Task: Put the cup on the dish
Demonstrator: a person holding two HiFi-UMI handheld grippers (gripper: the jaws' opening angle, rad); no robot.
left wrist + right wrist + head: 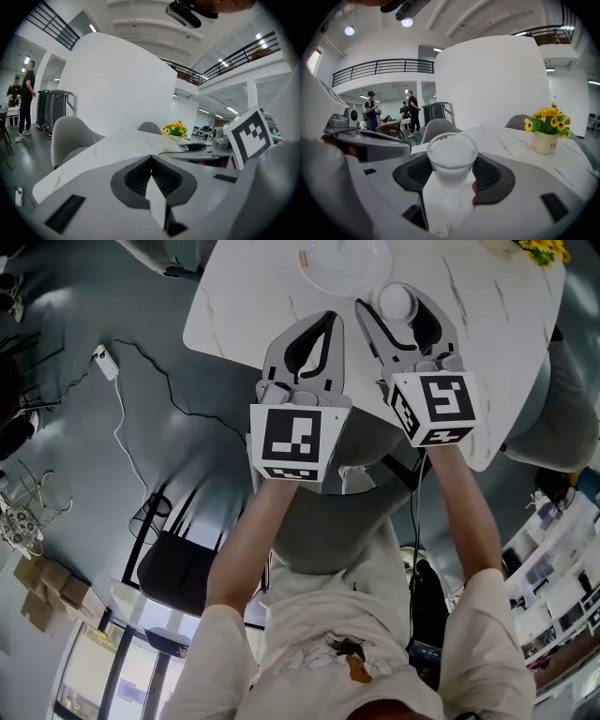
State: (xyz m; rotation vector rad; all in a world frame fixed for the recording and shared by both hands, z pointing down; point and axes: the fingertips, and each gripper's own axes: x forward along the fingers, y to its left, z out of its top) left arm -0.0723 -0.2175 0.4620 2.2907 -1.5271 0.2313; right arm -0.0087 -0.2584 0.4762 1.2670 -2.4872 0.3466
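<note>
A small clear cup [397,303] stands upright between the jaws of my right gripper [394,294], which is shut on it. In the right gripper view the cup [451,158] fills the gap between the dark pads [490,174]. A pale, shallow dish [342,262] lies on the white marble table [234,296], just left of and beyond the cup. My left gripper [328,317] hangs over the table's near edge beside the right one, with its tips together and nothing held. In the left gripper view its jaws [151,158] meet on nothing.
A pot of yellow flowers [544,249] [546,127] stands at the table's far right. Grey chairs [567,409] [70,136] ring the table. A cable and power strip [105,362] lie on the floor at left. People [411,112] stand far off.
</note>
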